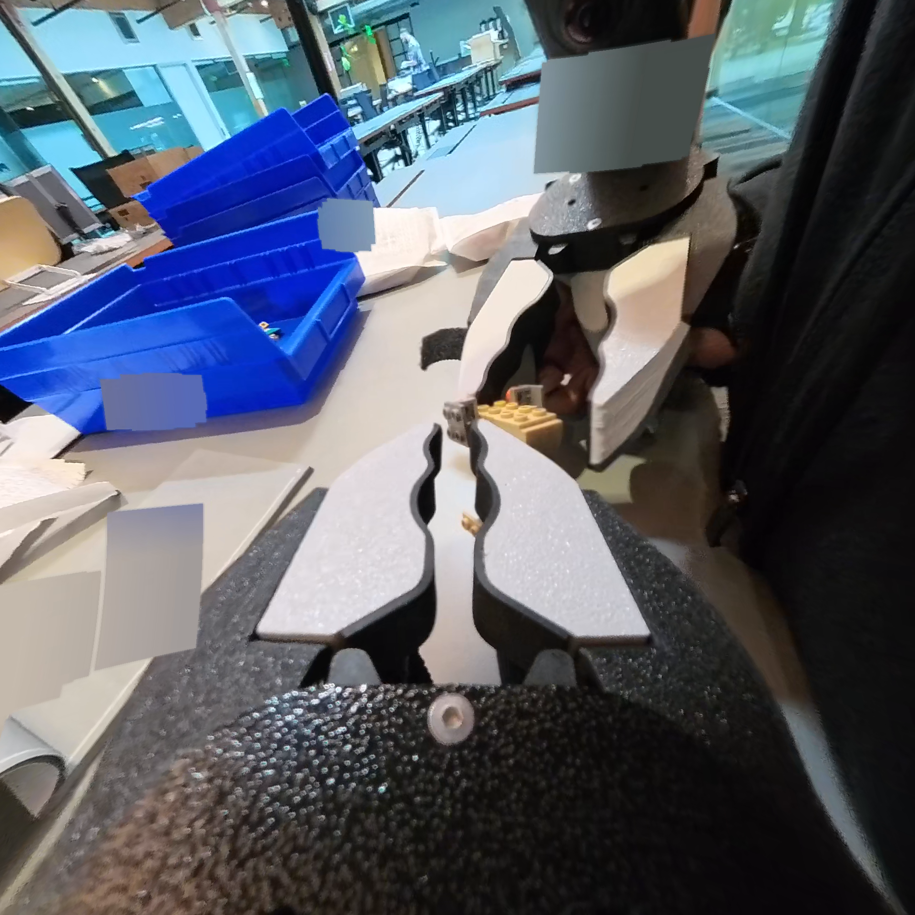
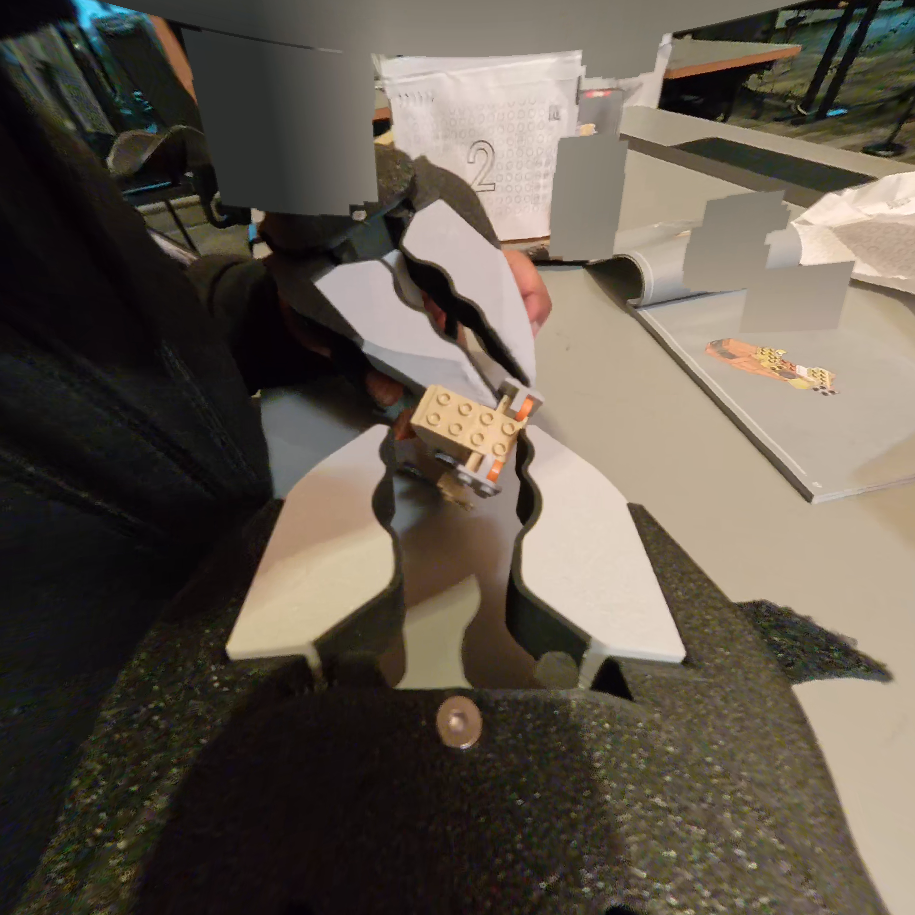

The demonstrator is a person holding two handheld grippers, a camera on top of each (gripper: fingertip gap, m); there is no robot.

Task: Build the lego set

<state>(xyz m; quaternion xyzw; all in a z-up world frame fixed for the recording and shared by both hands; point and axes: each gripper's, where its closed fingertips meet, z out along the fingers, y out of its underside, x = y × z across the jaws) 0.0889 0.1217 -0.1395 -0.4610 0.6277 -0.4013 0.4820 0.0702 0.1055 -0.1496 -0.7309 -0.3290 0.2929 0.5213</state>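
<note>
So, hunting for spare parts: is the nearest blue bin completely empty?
No, the nearest blue bin holds a few small pieces near its far corner.

— Where are we?
— We're in a big open workshop or lab hall: we see rows of long tables (image 1: pixel 445 94), stacked blue bins (image 1: pixel 257 163), cardboard boxes (image 1: pixel 148 173) and glass walls (image 1: pixel 148 114).

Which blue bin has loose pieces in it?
The low front bin nearest the left gripper: small pieces lie inside it. The tilted stack behind shows none.
</note>
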